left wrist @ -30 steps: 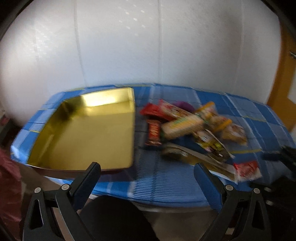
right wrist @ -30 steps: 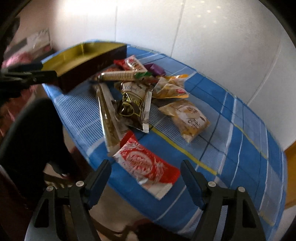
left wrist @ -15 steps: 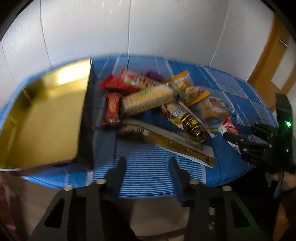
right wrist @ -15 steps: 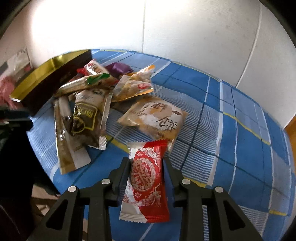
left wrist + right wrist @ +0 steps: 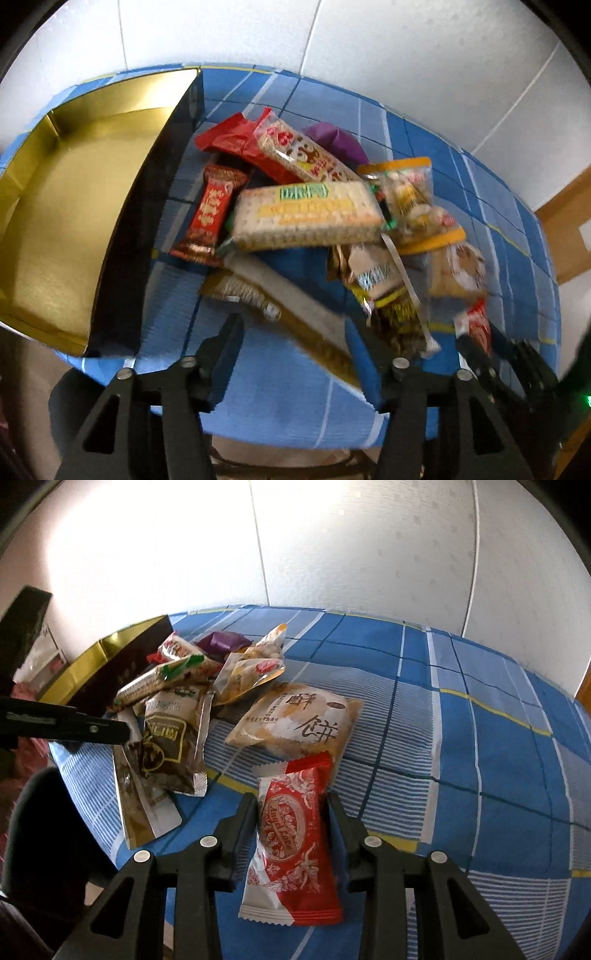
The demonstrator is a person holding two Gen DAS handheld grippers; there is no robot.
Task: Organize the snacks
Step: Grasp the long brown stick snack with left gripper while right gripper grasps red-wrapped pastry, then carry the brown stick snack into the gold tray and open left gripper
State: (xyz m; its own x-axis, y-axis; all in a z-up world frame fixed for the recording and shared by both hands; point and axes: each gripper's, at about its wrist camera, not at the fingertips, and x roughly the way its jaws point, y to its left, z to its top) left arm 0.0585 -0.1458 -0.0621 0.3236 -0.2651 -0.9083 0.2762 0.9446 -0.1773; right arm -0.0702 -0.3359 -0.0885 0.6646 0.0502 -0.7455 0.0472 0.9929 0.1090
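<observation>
Loose snack packets lie heaped on a blue checked tablecloth [image 5: 480, 738], beside a gold tray [image 5: 55, 221] with dark outer walls. My right gripper [image 5: 290, 801] is shut on a red-and-white packet [image 5: 291, 834], its fingers pressing the packet's two long sides near the table's front edge. The same packet [image 5: 478, 325] shows at the right of the left wrist view. My left gripper [image 5: 295, 326] points steeply down over a long gold-and-brown packet [image 5: 295, 306]. Its jaws are opening, and the packet runs slantwise between them without being pressed.
The heap holds a cracker packet [image 5: 306, 214], a red bar [image 5: 212, 210], a dark brown pouch [image 5: 170, 746] and a pale pastry packet [image 5: 299, 716]. A white wall stands behind the table. A dark chair [image 5: 44, 830] sits below the front edge, and a wooden door [image 5: 569, 236] is at the right.
The right gripper went from wide open to closed around the red-and-white packet. The left gripper swung from the tray toward the heap and dipped; its jaws narrowed, then widened again.
</observation>
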